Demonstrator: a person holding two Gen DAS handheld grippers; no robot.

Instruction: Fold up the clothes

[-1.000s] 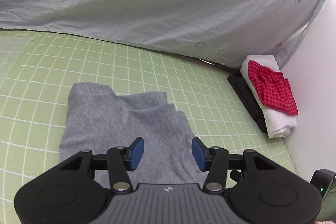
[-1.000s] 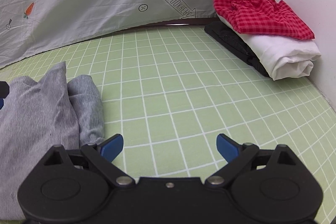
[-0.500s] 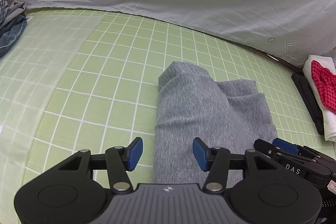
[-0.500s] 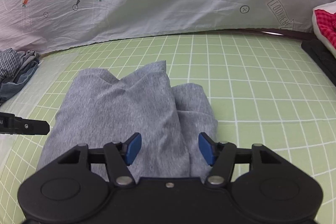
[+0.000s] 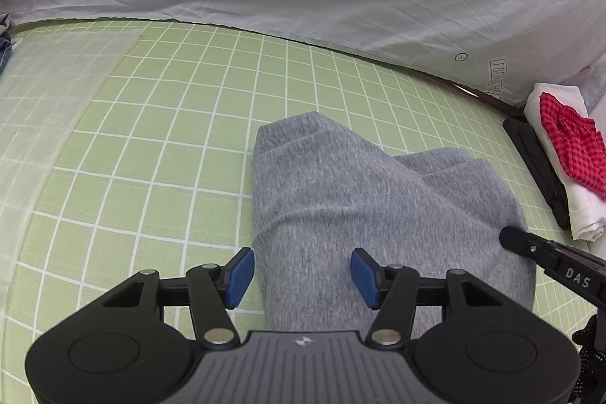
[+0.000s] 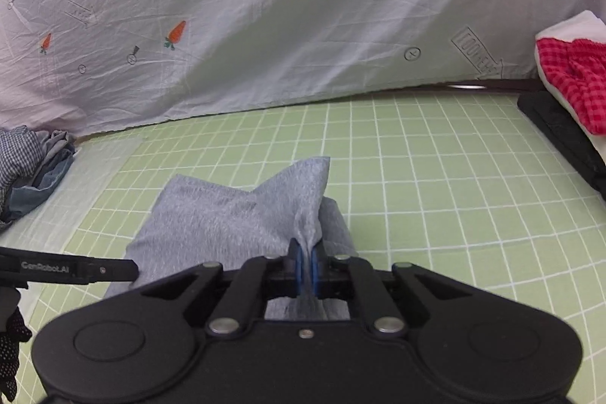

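A folded grey garment lies on the green grid mat. My left gripper is open, its blue pads on either side of the garment's near left edge. My right gripper is shut on the grey garment, pinching a raised fold at its right side. The right gripper's finger shows at the garment's right edge in the left wrist view. The left gripper's finger shows at the left in the right wrist view.
A stack of folded clothes, red checked on white on black, sits at the mat's right edge. A heap of blue and checked clothes lies at the far left. A pale carrot-print sheet hangs behind.
My right gripper has closed on a fold of the grey garment and lifted it a little. My left gripper has stayed open at the garment's near left edge.
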